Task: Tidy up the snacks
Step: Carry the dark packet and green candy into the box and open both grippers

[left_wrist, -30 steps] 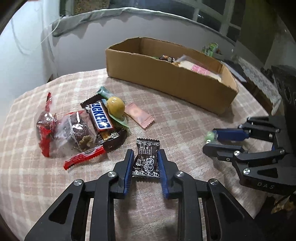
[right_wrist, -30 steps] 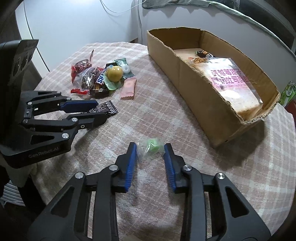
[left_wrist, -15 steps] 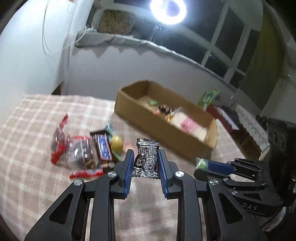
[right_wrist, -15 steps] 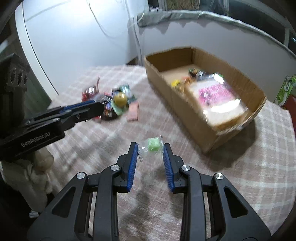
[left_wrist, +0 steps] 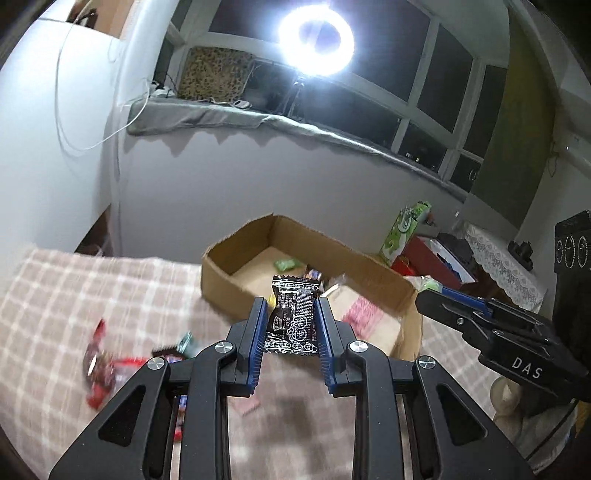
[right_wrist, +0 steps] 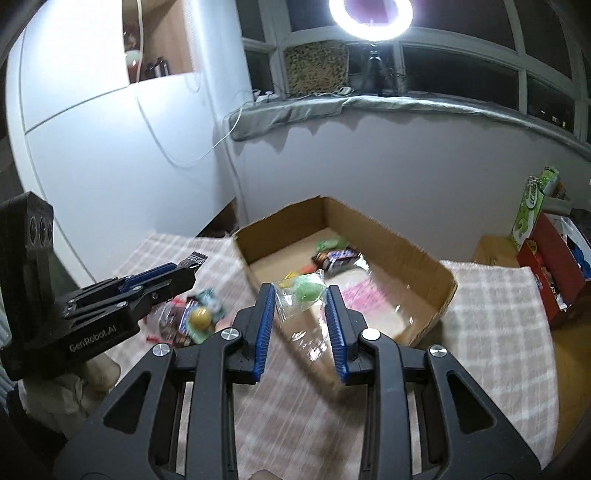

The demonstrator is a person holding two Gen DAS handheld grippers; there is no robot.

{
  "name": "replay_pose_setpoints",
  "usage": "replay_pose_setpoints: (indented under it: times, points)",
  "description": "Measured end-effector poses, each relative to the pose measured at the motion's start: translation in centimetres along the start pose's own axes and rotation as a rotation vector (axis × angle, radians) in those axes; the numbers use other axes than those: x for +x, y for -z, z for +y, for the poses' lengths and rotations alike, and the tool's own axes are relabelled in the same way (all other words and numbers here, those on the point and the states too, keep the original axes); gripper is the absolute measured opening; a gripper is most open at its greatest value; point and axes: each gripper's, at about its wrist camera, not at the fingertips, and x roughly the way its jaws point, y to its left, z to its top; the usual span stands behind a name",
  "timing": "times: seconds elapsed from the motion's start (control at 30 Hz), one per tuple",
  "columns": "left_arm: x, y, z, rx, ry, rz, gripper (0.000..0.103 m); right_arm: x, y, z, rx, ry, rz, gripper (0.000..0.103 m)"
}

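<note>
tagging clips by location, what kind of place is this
Likely a room in a home, lit for filming: a table under a checked cloth, a padded window ledge below dark panes, a ring light on it, and a cardboard box of snacks.

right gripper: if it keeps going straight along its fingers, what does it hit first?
Likely the cardboard box: the right gripper, shut on the green candy, points at the box's near wall or its contents. Depth is unclear.

Left gripper (left_wrist: 289, 325) grips black snack packet (left_wrist: 293, 321) — above cardboard box (left_wrist: 236, 284).
</note>
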Motion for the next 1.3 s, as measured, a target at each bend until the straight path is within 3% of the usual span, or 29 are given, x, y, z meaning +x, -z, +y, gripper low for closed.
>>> replay_pose_setpoints:
  times: [0.4, 0.77, 0.83, 0.9, 0.97, 1.3]
  points:
    - [5.6, -2.7, -0.7, 0.029, 0.006, 0.021, 0.024, 4.6, -2.6, -4.1, 0.044, 0.054, -0.003, 0.029]
    - [8.0, -2.3, -1.3, 0.043, 0.002, 0.074, 0.024, 7.7, -2.9, -6.5, 0.061, 0.067, 0.045, 0.029]
    - [8.2, -2.3, -1.4, 0.044, -0.004, 0.081, 0.025, 7.7, -2.8, -6.7, 0.066, 0.068, 0.046, 0.035]
    - [8.3, -2.2, -1.4, 0.045, -0.006, 0.088, 0.025, 7.6, -2.8, -6.9, 0.073, 0.063, 0.044, 0.057]
    - [8.2, -2.2, -1.6, 0.050, -0.007, 0.089, 0.025, 7.3, -2.8, -7.0, 0.079, 0.066, 0.031, 0.065]
    - [5.6, -2.7, -1.5, 0.042, -0.012, 0.053, 0.025, 5.1, -3.1, -6.4, 0.071, 0.075, 0.001, 0.065]
